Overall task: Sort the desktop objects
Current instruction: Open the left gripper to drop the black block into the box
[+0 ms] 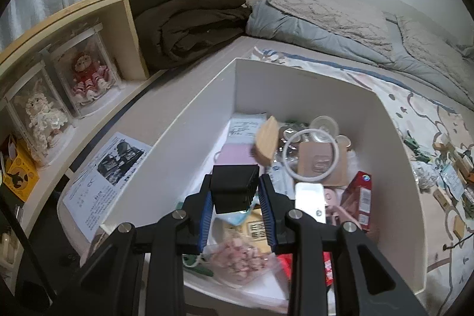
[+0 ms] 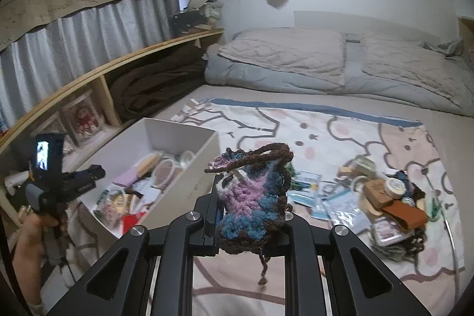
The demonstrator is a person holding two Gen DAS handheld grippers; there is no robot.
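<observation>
My left gripper (image 1: 236, 183) is shut on a small black block (image 1: 234, 176), pinched between its blue pads (image 1: 268, 206). It hangs over the near end of an open white box (image 1: 296, 76) filled with several small items, among them a wooden brush (image 1: 268, 142) and a white ring (image 1: 311, 156). In the right wrist view my right gripper (image 2: 251, 194) is shut on a crocheted pouch (image 2: 251, 203) of blue, pink and brown yarn, held above the patterned blanket (image 2: 340, 135) just right of the white box (image 2: 189, 182). The pouch hides its fingertips. A hand carries the left gripper (image 2: 94, 172) at the box's left side.
A pile of loose objects (image 2: 382, 197) lies on the blanket to the right. A printed sheet (image 1: 103, 179) rests left of the box. The wooden shelf (image 1: 124, 11) holds dolls in clear cases (image 1: 89, 76) and a folded brown blanket (image 1: 189, 28). Folded quilts (image 2: 326, 64) lie at the back.
</observation>
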